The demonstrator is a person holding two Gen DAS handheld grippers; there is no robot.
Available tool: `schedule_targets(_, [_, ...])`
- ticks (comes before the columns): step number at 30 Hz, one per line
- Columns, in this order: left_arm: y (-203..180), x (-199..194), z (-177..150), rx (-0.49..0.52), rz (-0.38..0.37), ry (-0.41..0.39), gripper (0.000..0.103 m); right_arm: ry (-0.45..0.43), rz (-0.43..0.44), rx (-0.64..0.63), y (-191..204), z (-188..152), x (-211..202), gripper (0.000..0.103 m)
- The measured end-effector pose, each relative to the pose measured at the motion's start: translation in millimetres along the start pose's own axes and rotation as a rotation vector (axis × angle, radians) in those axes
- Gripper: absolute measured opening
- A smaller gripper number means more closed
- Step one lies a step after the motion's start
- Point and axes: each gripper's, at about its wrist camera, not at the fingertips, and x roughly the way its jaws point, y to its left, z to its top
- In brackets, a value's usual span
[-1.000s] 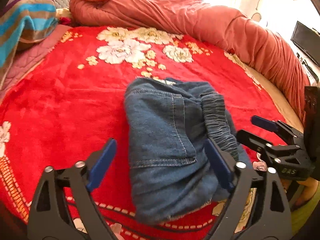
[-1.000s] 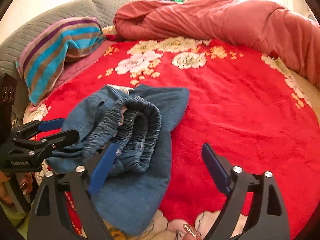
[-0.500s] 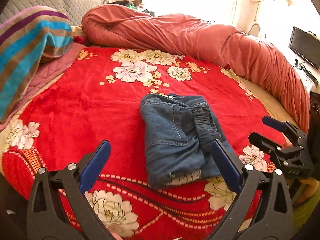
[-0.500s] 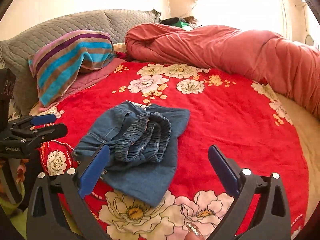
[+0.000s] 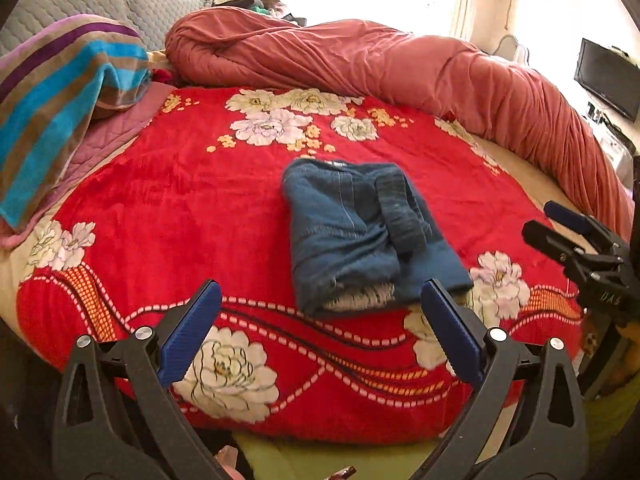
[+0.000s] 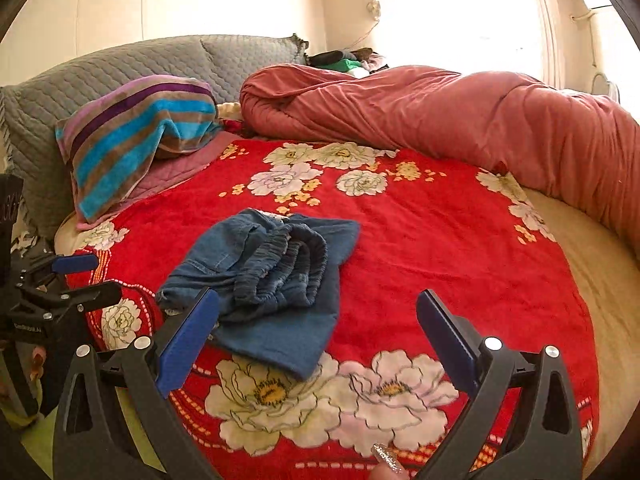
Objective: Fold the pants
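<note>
We see blue denim pants (image 5: 360,232) folded compact on red floral blanket (image 5: 180,208); 2 grippers, left gripper (image 5: 320,332) and right gripper (image 6: 318,334), jaws spread, empty (looks done).

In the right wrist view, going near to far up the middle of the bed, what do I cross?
Right gripper, open → big white flowers on the red blanket → folded denim pants → cluster of pale flowers → rolled pink-red comforter.

Striped towel (image 5: 60,92) cut off at left edge
</note>
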Motion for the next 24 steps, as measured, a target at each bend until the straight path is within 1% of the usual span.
schedule_targets(7, [0, 0, -19, 0.001, 0.007, 0.031, 0.093, 0.052, -0.021, -0.009, 4, -20, -10, 0.098])
schedule_targets(12, [0, 8, -31, -0.007, -0.009, 0.074, 0.093, 0.108, -0.015, 0.041, 7, -43, -6, 0.098])
schedule_targets(14, [1, 12, -34, -0.016, -0.022, 0.096, 0.093, 0.128, -0.018, 0.037, 10, -49, -2, 0.098])
schedule_targets(17, [1, 13, -36, -0.018, -0.028, 0.105, 0.093, 0.14, -0.034, 0.036, 12, -53, 2, 0.098])
schedule_targets(24, [-1, 13, -37, -0.013, -0.024, 0.105, 0.093, 0.149, -0.017, 0.052, 14, -54, 6, 0.098])
